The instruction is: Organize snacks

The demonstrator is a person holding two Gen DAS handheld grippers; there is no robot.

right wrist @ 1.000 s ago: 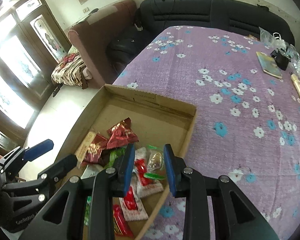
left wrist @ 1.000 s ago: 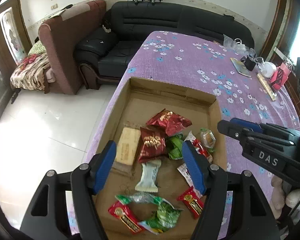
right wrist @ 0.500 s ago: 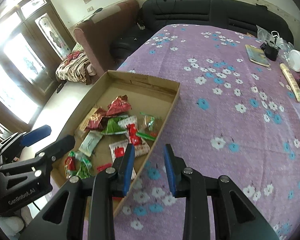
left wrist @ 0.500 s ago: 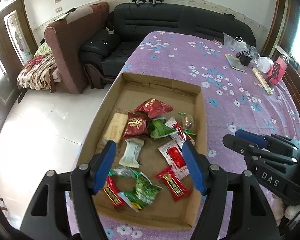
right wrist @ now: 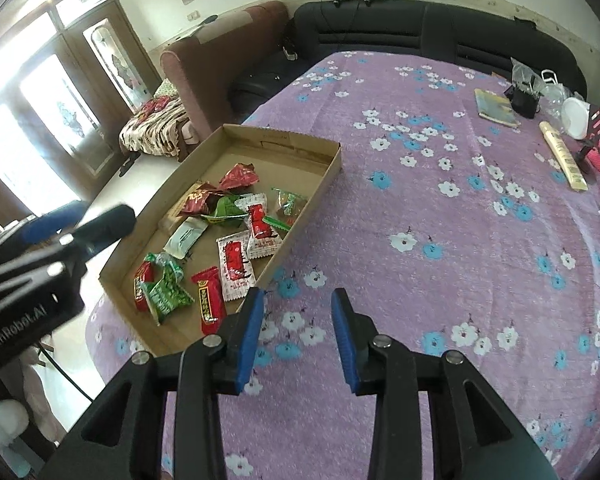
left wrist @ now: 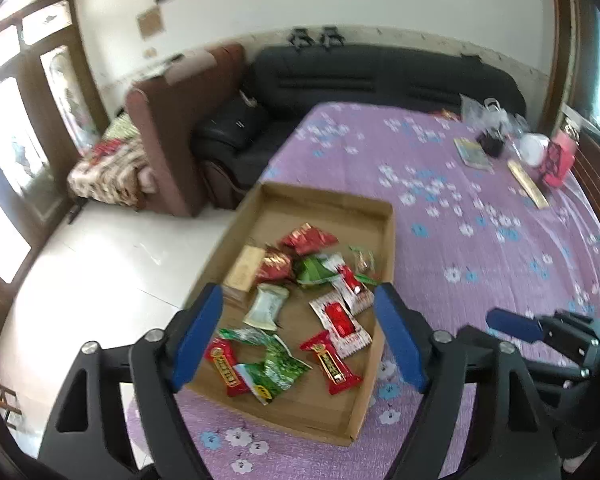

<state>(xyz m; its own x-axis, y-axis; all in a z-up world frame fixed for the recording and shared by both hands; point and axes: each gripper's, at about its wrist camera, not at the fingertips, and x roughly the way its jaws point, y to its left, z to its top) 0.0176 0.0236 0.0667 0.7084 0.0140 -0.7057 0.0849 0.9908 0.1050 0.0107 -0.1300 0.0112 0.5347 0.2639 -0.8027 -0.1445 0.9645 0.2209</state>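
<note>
My left gripper (left wrist: 297,334) hangs with jaws spread wide and empty above the near end of a shallow cardboard tray (left wrist: 386,240), wrapped snacks (left wrist: 300,300) scattered inside it. My right gripper (right wrist: 297,338) is released too, its jaws parted over the purple floral tablecloth (right wrist: 460,220), the tray (right wrist: 328,164) just to its left. A black sofa (right wrist: 380,24) stands beyond.

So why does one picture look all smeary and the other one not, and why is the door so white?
Left wrist view: motion blur smears the snack packets, cardboard tray and tablecloth flowers. Right wrist view: sharper, packet print is nearly readable; daylight washes the glass doors out to white. Both views: the fisheye lens bends the table edge and darkens the corners.
</note>
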